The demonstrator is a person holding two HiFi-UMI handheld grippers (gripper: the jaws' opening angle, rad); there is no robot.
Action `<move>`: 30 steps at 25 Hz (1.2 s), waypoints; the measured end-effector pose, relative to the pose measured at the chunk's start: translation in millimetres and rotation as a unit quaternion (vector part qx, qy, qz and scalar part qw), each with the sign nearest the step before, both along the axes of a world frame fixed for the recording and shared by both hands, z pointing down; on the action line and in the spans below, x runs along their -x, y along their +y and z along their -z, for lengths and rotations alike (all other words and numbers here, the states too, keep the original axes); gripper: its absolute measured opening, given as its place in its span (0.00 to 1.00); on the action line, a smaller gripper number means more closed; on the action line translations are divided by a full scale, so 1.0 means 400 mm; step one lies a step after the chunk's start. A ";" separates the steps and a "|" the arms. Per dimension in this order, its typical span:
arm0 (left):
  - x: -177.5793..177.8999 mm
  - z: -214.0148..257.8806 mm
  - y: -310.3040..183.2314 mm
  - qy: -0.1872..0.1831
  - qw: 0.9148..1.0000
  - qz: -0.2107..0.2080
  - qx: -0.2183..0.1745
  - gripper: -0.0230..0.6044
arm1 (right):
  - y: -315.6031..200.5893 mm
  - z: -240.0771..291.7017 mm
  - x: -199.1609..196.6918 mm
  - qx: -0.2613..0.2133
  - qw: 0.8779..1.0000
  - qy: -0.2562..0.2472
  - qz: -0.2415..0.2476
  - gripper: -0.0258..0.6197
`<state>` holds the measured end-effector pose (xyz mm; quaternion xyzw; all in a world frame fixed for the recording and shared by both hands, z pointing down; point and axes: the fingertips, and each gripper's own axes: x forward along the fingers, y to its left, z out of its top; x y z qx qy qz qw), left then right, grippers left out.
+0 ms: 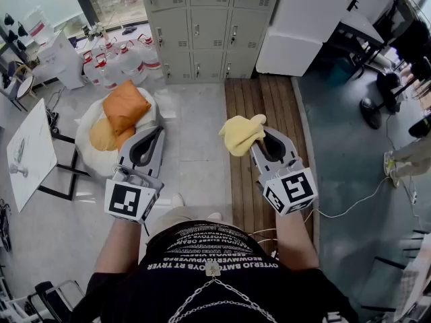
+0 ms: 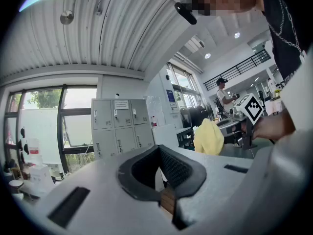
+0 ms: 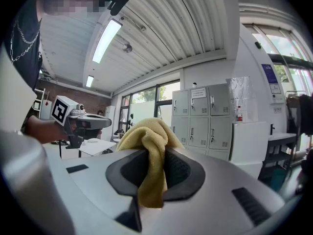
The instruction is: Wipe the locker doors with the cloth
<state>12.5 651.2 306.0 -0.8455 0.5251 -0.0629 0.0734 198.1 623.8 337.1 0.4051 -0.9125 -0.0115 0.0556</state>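
A bank of grey locker doors point(image 1: 209, 25) stands against the far wall, some way ahead of me, and appears too in the left gripper view point(image 2: 120, 126) and the right gripper view point(image 3: 200, 116). My right gripper point(image 1: 259, 137) is shut on a yellow cloth point(image 1: 241, 133), held out at waist height. The cloth point(image 3: 146, 136) bunches above the jaws and hangs down between them point(image 3: 155, 151). My left gripper point(image 1: 159, 132) is held level beside it, shut with nothing in its jaws point(image 2: 157, 148). The cloth point(image 2: 209, 137) also shows at the right of the left gripper view.
A white beanbag point(image 1: 91, 143) with orange and tan cushions point(image 1: 124, 106) lies on the floor at left. Water jugs point(image 1: 124, 62) stand beside the lockers. A white cabinet point(image 1: 303, 19) is at their right, a white table point(image 1: 30, 153) at far left, office chairs point(image 1: 380, 103) at right.
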 end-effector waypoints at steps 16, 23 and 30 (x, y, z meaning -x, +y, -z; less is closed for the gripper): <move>0.030 0.010 -0.007 -0.006 1.000 -0.007 -0.016 0.04 | -0.005 -0.007 0.017 0.002 1.000 -0.008 -0.015 0.14; 0.087 -0.023 -0.080 0.013 1.000 -0.007 -0.010 0.04 | -0.070 -0.021 0.054 0.005 1.000 0.002 -0.025 0.14; 0.119 -0.049 -0.204 0.016 1.000 -0.022 -0.001 0.04 | -0.170 0.010 0.112 -0.026 0.999 -0.003 -0.026 0.14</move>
